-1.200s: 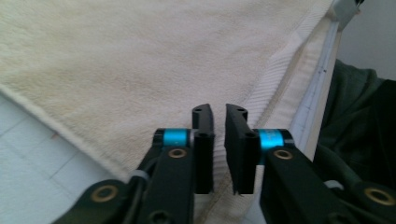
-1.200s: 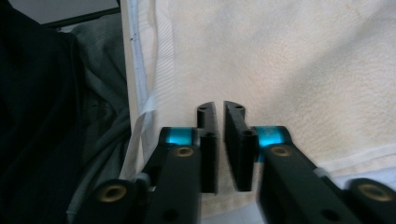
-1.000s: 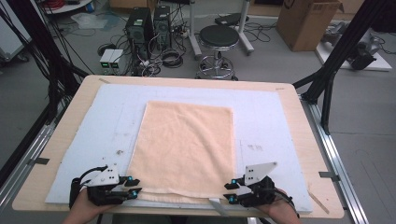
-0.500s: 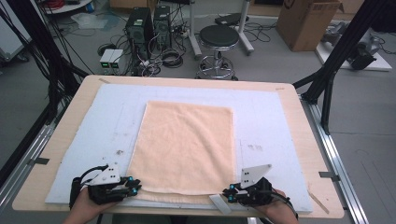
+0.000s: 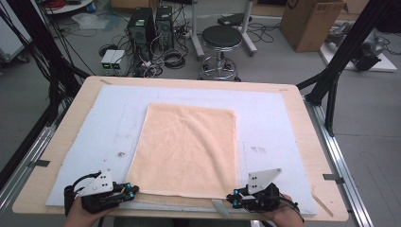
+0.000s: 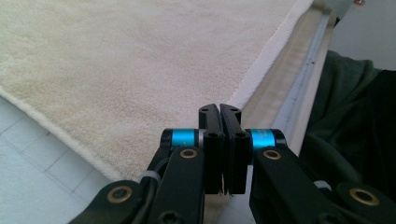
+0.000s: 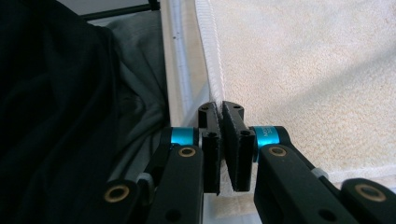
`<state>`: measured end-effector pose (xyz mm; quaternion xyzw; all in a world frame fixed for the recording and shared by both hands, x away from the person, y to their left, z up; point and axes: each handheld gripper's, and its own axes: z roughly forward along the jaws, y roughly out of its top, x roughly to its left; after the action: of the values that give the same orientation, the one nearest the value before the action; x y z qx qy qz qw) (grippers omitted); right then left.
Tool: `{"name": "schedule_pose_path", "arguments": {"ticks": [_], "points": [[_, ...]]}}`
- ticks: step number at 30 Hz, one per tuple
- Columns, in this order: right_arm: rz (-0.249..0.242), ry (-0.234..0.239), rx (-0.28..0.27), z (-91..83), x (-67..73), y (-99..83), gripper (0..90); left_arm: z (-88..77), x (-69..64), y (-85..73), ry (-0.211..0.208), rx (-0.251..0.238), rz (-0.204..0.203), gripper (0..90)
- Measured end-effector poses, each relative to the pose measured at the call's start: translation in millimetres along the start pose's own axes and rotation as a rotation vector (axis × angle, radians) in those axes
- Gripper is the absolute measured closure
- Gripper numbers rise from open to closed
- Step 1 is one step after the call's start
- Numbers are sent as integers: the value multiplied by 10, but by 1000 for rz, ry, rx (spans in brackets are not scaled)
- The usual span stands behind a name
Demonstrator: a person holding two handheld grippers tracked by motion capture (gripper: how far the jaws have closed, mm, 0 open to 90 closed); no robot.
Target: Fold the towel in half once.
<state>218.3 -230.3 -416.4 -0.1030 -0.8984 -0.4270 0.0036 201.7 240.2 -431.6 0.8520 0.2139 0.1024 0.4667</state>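
Both jaws just closed, the left gripper (image 5: pixel 126 190) and right gripper (image 5: pixel 235 197) each pinch a near corner of the peach towel (image 5: pixel 189 149) lying flat on the white mat (image 5: pixel 94 142); light, limp terry likely sags unless held by its hemmed corners.

high: above, forward-down | claw views: close, sharing towel (image 5: pixel 189 151) hem
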Motion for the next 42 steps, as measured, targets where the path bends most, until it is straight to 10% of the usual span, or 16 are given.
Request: {"name": "schedule_pose_path", "arguments": {"ticks": [9,22,34,42], "points": [[37,87,31,81,-16,-84,738,19,-35,-38,-46,26,-10,836],[149,-56,-106,-3,-266,-57,474,-8,142,28,15,-74,-98,536],[141,15,-133,-57,-278,-43,400,-5,239,52,23,-85,-133,481],[187,-57,-110,-31,-375,-40,352,-9,256,61,37,-94,-139,462]]}}
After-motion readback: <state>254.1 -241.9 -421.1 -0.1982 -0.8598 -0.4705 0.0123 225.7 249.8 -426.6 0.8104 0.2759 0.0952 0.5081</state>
